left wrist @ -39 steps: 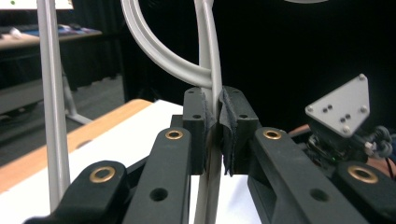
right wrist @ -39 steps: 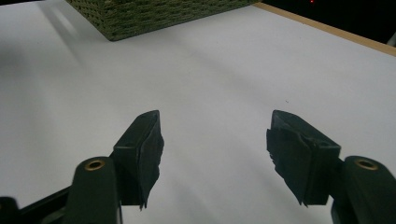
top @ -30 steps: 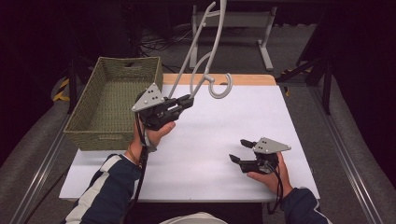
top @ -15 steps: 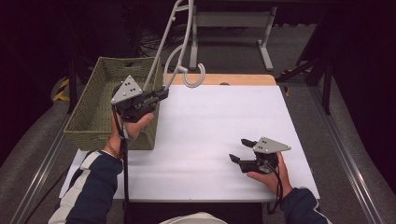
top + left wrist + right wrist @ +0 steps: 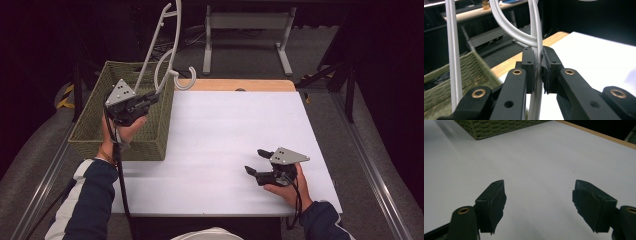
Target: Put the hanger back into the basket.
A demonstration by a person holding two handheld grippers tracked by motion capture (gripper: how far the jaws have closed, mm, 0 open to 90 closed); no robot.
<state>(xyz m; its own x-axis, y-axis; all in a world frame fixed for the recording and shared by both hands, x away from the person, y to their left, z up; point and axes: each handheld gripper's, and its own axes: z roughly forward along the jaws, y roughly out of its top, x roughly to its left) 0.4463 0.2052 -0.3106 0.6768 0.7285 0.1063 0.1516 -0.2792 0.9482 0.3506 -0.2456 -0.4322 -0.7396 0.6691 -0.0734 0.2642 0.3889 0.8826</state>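
A white plastic clothes hanger (image 5: 162, 50) is hanging in the air above the near right corner of the woven green basket (image 5: 92, 131), its hook (image 5: 184, 80) curling out over the basket's right rim toward the wooden back edge of the tabletop (image 5: 225, 130). The left gripper (image 5: 152, 96) is clamping the hanger: in the left gripper view its two fingers (image 5: 527, 65) are pressing tight on one thin white bar (image 5: 537, 37), just below where a curved bar joins it, while another straight bar (image 5: 453, 55) is running up at the left in front of the basket (image 5: 446, 82). The person's left hand (image 5: 122, 127) is holding this gripper over the basket's interior, a dark sleeve with a white stripe trailing down to the bottom edge.

The right gripper (image 5: 256, 161) is resting low on the white tabletop near its front right, well apart from the hanger and basket, held in the right hand (image 5: 287, 187). Its fingers (image 5: 494, 202) are standing wide apart with nothing between them, pointing across the bare white surface toward the basket's corner (image 5: 499, 127).
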